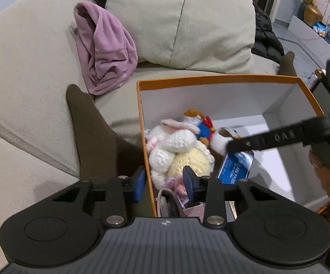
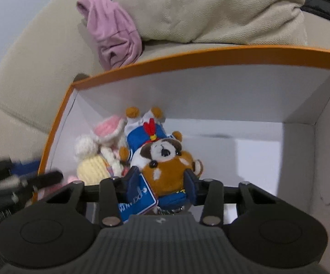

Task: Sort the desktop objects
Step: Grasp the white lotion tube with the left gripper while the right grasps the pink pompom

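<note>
Inside orange box (image 2: 201,54), right hand-held gripper (image 2: 165,182) clamping plush panda (image 2: 165,171), half-spread

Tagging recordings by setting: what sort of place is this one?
Most likely a home living room: a beige sofa with a large cushion, and potted plants on a ledge at the back.

The blue tag (image 2: 139,196) on the plush reads "OCEAN PA…"; the black arm (image 1: 279,137) bears "GAS".

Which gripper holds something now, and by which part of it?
The right gripper clamps the brown plush toy by the sides of its head. The left gripper straddles the box wall, gripping nothing.
</note>
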Demonstrator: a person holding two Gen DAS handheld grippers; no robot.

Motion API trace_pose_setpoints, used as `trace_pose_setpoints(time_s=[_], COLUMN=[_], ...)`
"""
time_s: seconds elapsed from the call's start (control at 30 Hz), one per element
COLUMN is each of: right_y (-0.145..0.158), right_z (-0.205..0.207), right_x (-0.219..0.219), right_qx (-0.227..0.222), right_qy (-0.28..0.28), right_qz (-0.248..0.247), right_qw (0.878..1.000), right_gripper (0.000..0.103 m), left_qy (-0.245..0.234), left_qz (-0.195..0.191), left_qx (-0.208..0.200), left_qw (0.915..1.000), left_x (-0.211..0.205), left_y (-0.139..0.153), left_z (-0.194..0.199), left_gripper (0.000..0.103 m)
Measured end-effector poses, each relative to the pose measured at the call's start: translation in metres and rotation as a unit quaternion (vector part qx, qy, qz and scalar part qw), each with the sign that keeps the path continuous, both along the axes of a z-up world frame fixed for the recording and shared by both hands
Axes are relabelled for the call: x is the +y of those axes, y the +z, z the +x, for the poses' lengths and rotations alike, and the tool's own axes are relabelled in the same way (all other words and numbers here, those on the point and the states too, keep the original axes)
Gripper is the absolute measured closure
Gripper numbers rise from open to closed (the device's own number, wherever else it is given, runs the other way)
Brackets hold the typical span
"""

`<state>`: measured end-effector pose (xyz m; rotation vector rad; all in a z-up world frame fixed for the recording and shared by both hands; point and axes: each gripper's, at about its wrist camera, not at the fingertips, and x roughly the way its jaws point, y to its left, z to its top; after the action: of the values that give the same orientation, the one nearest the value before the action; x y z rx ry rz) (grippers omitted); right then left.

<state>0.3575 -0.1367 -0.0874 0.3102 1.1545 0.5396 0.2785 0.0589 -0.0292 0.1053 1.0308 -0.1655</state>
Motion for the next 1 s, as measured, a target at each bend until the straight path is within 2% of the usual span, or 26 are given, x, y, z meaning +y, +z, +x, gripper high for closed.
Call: trace_pose_setpoints(time_s=[0.1,0.23,0.33,0.47,0.53,0.7,0.83,0.9,1.0], right_y=[-0.003,-0.003,0.002,0.027,0.046,0.077,0.089,0.09,0.086], right_z=[0.0,-0.004,-0.009,-0.028,-0.046,-0.095,-0.141,-0.164,-0.198], right_x=[0.002,0.008,0.005,0.0,-0.006,-0.028,-0.054,-0.067,-0.082], right_qx=[0.002,-0.007,-0.02,-0.081,-0.121,-0.182,-0.21,-0.215,-0.218], right_qy=[-0.007,0.011,0.015,0.026,0.029,0.027,0.019,0.012,-0.001], right_qz=[0.007,-0.004,-0.01,-0.02,-0.012,0.017,0.034,0.035,0.032], right_qw=[1.0,1.0,1.0,0.996,0.992,0.983,0.977,0.976,0.975], right_gripper=[0.061,0.06,0.056,0.055,0.052,0.052,0.055,0.057,0.057], left_qy=[-0.001,0.002,0.011,0.028,0.028,0.012,-0.021,-0.032,-0.041], left_qz=[0.009,0.012,0.002,0.005,0.005,-0.024,-0.049,-0.062,-0.075], left_qx=[-0.003,-0.004,-0.008,-0.052,-0.081,-0.115,-0.111,-0.103,-0.089], left_qw=[1.0,0.9999,0.9999,0.9982,0.9963,0.993,0.9923,0.9922,0.9923], left_x=[-0.005,-0.006,-0.004,-0.003,-0.006,-0.016,-0.034,-0.044,-0.055], left_y=[0.0,0.001,0.003,0.02,0.034,0.059,0.059,0.053,0.04], left_z=[-0.002,-0.002,-0.004,-0.02,-0.037,-0.085,-0.128,-0.144,-0.163], left_gripper=[0.063,0.063,0.063,0.063,0.063,0.063,0.061,0.056,0.056])
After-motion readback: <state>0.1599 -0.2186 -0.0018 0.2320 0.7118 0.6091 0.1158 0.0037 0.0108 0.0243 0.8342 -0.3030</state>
